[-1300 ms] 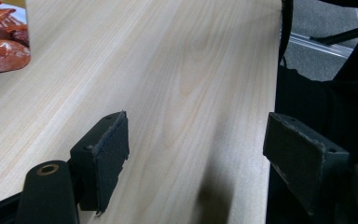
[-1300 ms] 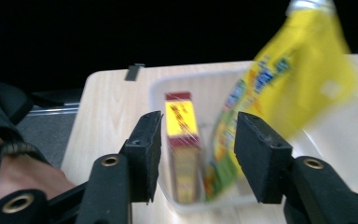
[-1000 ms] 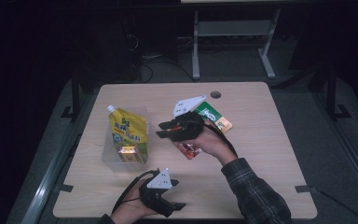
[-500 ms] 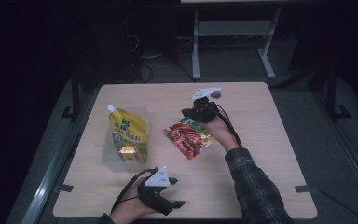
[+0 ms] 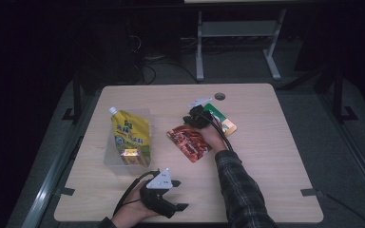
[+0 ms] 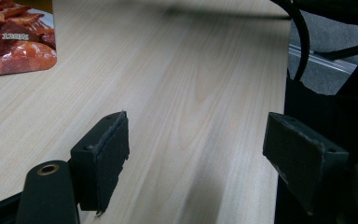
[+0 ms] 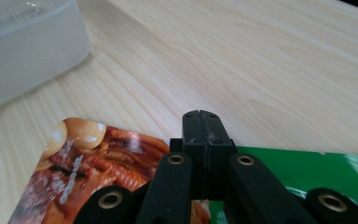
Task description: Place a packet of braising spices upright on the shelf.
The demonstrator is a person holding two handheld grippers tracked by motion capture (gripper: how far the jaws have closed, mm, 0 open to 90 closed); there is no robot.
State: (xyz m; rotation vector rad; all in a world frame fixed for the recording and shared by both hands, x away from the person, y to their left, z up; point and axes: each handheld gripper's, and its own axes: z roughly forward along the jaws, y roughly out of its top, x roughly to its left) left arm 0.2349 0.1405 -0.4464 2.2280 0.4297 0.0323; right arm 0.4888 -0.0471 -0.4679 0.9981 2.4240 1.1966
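two tongs | right tongs (image 7: 200, 122) pressed closed, empty, over red pouch (image 5: 188, 142) top edge | left tongs (image 6: 196, 154) wide apart, empty, well away

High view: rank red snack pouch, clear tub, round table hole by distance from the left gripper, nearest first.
From the left gripper at the near table edge:
1. Clear tub, just beyond, toward the left.
2. Red snack pouch, farther, mid-table.
3. Round table hole, far edge.

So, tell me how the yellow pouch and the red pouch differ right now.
The yellow pouch lies in the clear bin, while the red pouch lies flat on the bare table. The yellow pouch has a white spout at its top; the red pouch shows none. The right tongs sit at the red pouch's far edge; nothing is near the yellow pouch. Both are printed food pouches.
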